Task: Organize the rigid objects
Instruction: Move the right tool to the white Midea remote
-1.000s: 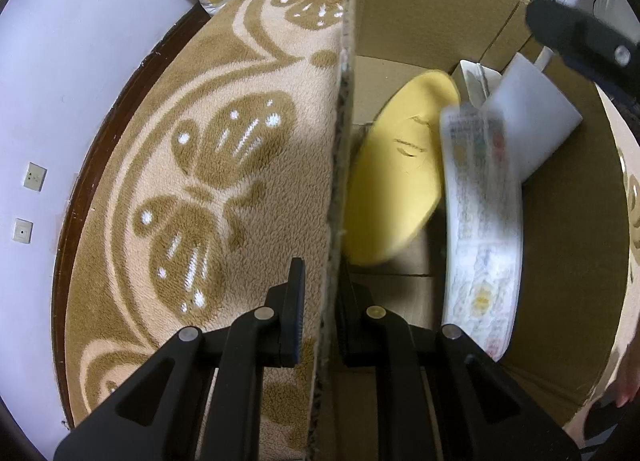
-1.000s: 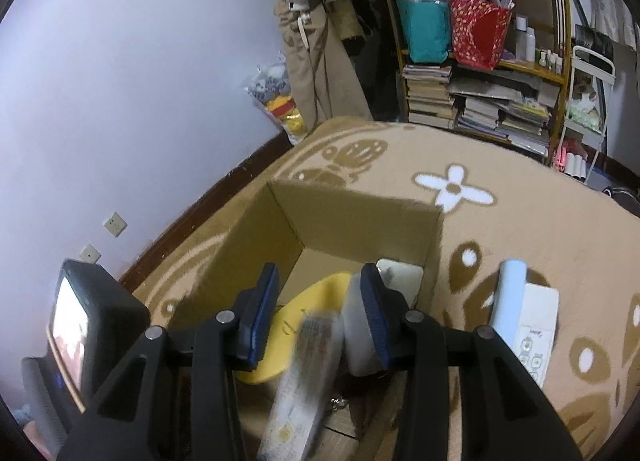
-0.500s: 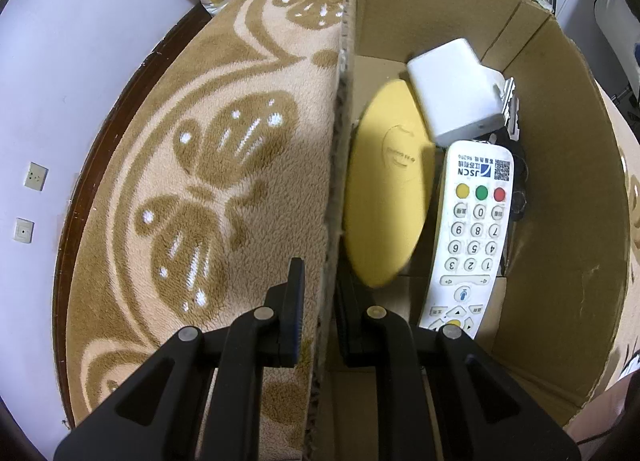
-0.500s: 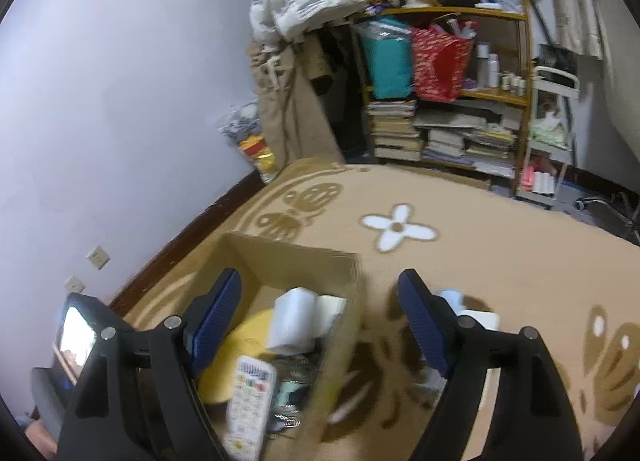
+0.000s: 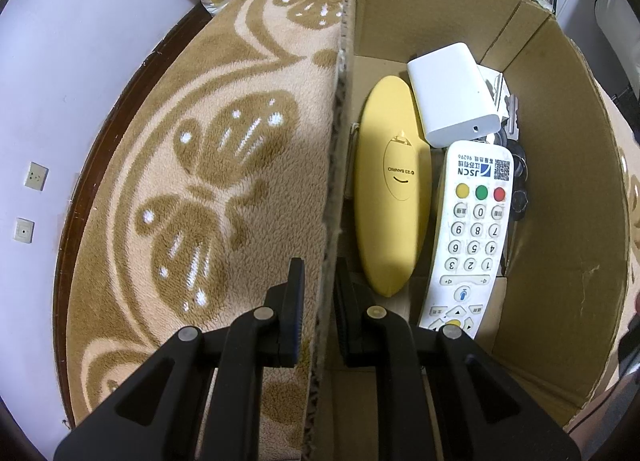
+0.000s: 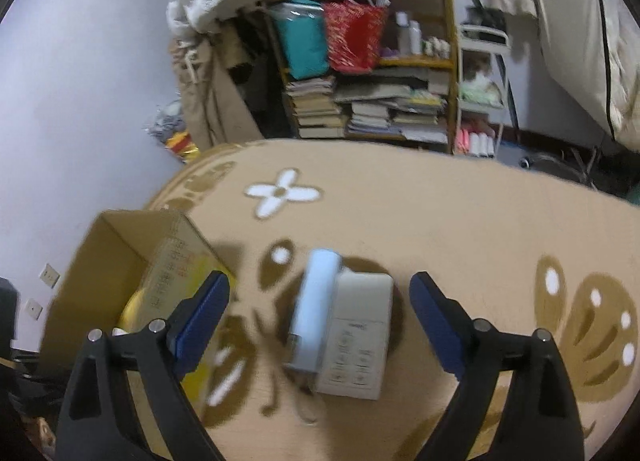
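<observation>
Along left wrist view: my left gripper (image 5: 318, 297) clamps box (image 5: 560, 189) wall; remote (image 5: 472, 237) now settled inside beside yellow case (image 5: 394, 189), white block (image 5: 452, 95). Right wrist view: my right gripper (image 6: 320, 301), emptied, wide apart, swung over phone (image 6: 356, 345) on rug (image 6: 440, 213); likely next pick.

On my left wrist feed I read "JSCN" and "96296" beside a QR code at the head of the white remote (image 5: 474, 229), whose keys run 0 to 9, all upside down. The yellow oval case (image 5: 390, 189) beside it says "SANRIO". Nothing on my right feed is legible.
</observation>
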A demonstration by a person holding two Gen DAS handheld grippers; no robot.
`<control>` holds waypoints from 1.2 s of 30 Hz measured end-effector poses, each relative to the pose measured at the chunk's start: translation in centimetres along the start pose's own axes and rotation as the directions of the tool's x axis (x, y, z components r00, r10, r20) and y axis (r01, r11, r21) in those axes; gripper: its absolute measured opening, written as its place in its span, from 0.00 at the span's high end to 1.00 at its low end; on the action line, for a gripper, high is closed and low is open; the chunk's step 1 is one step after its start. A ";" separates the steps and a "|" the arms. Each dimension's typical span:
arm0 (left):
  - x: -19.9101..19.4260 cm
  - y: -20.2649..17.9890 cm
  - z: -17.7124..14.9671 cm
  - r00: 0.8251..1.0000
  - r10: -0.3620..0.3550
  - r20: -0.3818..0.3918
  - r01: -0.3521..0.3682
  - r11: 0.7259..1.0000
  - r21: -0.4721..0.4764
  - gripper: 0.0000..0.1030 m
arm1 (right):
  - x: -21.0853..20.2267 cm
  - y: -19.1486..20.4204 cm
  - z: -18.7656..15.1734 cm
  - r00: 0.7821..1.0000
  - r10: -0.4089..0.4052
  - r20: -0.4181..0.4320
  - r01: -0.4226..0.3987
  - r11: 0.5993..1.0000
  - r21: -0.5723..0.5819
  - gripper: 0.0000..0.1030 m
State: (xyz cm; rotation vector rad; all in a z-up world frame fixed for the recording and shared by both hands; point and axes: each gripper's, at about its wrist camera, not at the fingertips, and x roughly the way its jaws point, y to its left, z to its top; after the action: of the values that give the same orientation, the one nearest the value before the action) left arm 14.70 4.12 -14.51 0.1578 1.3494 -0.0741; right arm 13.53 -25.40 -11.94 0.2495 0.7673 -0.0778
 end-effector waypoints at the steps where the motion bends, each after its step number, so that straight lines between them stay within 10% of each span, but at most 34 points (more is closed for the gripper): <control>1: 0.0 0.0 0.0 1.000 0.000 0.000 0.000 1.000 -0.001 0.86 | 0.5 -0.7 -0.3 1.000 -0.008 -0.011 0.008 1.000 0.015 0.07; 36: 0.0 -0.6 0.0 1.000 0.012 -0.001 -0.012 1.000 0.009 0.86 | 6.3 -3.7 -4.0 0.979 -0.113 -0.168 0.119 0.992 0.029 0.07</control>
State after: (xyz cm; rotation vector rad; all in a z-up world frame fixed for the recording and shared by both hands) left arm 14.61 3.58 -14.60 0.1739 1.3495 -0.0702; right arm 14.80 -27.84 -19.79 0.2502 0.9470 -0.1840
